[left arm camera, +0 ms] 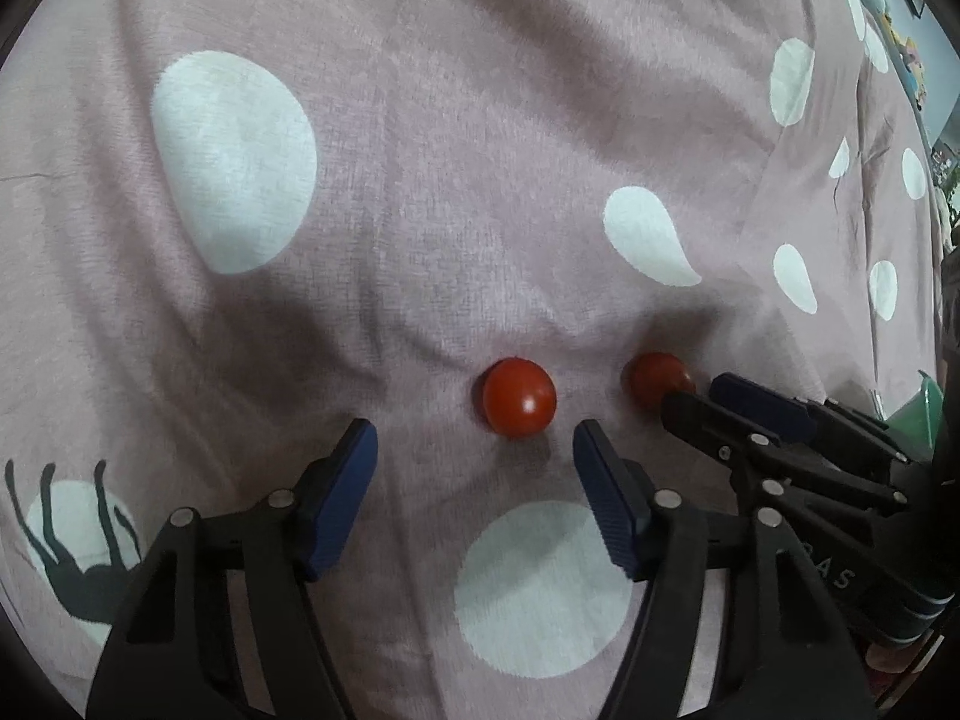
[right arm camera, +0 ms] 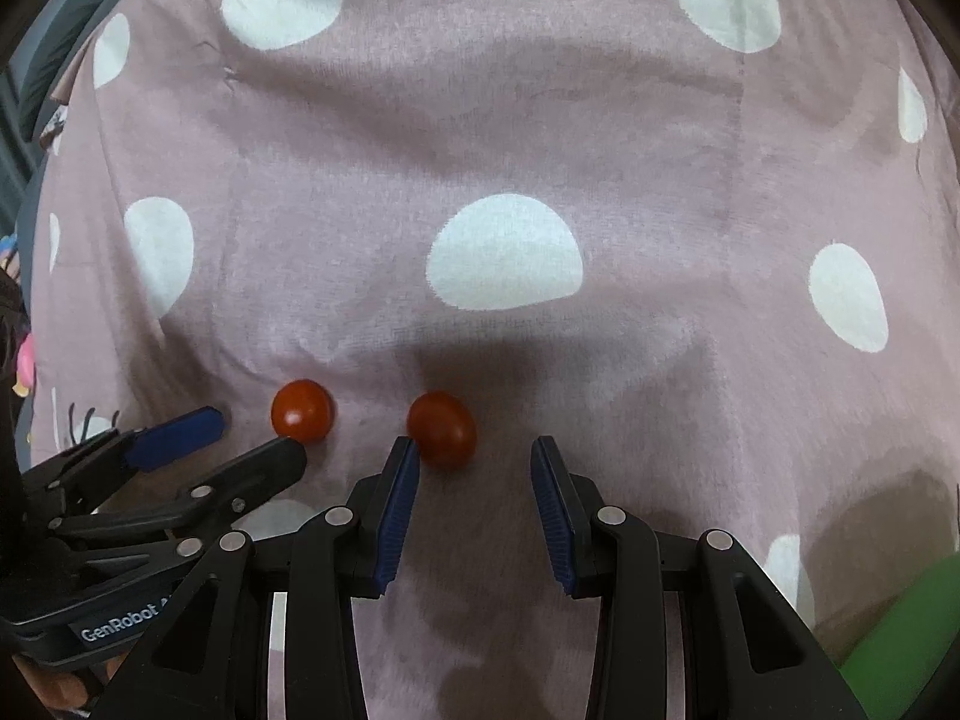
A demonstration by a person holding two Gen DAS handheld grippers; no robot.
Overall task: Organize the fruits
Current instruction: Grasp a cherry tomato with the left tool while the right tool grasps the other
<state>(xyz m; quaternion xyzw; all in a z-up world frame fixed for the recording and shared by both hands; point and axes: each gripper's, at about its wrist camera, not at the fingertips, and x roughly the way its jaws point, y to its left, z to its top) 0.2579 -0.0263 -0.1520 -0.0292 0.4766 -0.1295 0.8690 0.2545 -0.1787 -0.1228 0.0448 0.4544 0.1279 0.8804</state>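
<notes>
- On the pink spotted blanket (left arm camera: 420,210) we see two red tomatoes, near each other.
- Our left gripper (left arm camera: 474,450) is open, round tomatoes (left arm camera: 519,397) just ahead.
- Our right gripper (right arm camera: 474,468) is open too; the egg-shaped tomato (right arm camera: 442,429) touches its left pad, long side slanting.
- Nothing is picked up yet, we think.
- Both still need sorting.
</notes>
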